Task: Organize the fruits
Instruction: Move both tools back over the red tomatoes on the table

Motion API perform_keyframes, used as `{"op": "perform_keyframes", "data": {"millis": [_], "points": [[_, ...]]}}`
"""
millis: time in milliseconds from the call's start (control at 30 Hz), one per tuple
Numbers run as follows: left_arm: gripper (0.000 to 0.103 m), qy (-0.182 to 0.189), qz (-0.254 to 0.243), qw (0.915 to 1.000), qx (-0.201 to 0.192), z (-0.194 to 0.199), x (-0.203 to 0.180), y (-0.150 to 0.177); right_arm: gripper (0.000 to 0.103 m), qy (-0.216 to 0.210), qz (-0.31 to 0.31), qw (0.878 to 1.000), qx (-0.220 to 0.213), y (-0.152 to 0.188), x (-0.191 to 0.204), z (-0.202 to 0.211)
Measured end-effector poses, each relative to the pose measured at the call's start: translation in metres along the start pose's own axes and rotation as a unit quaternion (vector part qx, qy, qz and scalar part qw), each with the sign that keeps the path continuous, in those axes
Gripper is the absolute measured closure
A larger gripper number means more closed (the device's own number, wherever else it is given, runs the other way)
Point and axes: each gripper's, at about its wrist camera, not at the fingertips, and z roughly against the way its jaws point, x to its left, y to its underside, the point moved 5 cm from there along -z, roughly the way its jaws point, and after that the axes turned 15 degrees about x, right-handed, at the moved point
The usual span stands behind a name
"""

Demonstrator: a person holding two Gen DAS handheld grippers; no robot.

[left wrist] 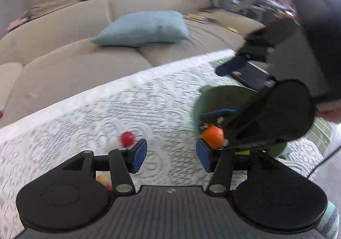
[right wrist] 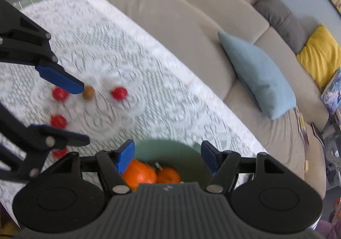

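Left claw stands open and empty over the lace cloth, a red fruit just beyond its left pad. Right claw is open, empty, above the green bowl holding two oranges.

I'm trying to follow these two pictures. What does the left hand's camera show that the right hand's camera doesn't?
Only the left wrist view shows a dark tablet-like device lying on the table beyond the bowl.

Only the right wrist view shows two oranges side by side in the bowl, several small red fruits scattered on the cloth, and a brown one.

Both show the green bowl, the lace tablecloth, the beige sofa with its light blue cushion, and each other's gripper, both open and empty.
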Motion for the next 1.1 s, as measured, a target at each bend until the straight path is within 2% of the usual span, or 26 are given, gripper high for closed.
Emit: {"op": "perform_keyframes", "data": {"millis": [167, 300, 467, 600, 800, 900, 1100], "points": [[0.04, -0.012, 0.051, 0.9986, -0.009, 0.012, 0.029, 0.024, 0.037, -0.029, -0.05, 0.997, -0.045, -0.004, 0.027, 0.009], [0.04, -0.011, 0.085, 0.9963, -0.011, 0.02, 0.047, 0.046, 0.036, -0.075, -0.08, 0.992, -0.063, 0.001, 0.05, 0.008], [0.04, 0.004, 0.141, 0.9899, -0.015, 0.026, 0.065, 0.072, 0.033, -0.113, -0.118, 0.983, -0.081, 0.012, 0.077, 0.004], [0.04, -0.006, 0.164, 0.9862, -0.016, 0.024, 0.073, 0.09, 0.032, -0.141, -0.159, 0.973, -0.094, 0.027, 0.095, 0.004], [0.04, 0.002, 0.172, 0.9847, -0.028, 0.019, 0.077, 0.114, 0.032, -0.121, -0.218, 0.962, -0.111, 0.053, 0.119, -0.003], [0.04, 0.013, 0.168, 0.9851, -0.036, 0.012, 0.075, 0.122, 0.033, -0.103, -0.225, 0.962, -0.117, 0.06, 0.13, -0.007], [0.04, 0.004, 0.163, 0.9854, -0.051, -0.002, 0.075, 0.129, 0.036, -0.076, -0.258, 0.955, -0.123, 0.069, 0.138, -0.023]]}}
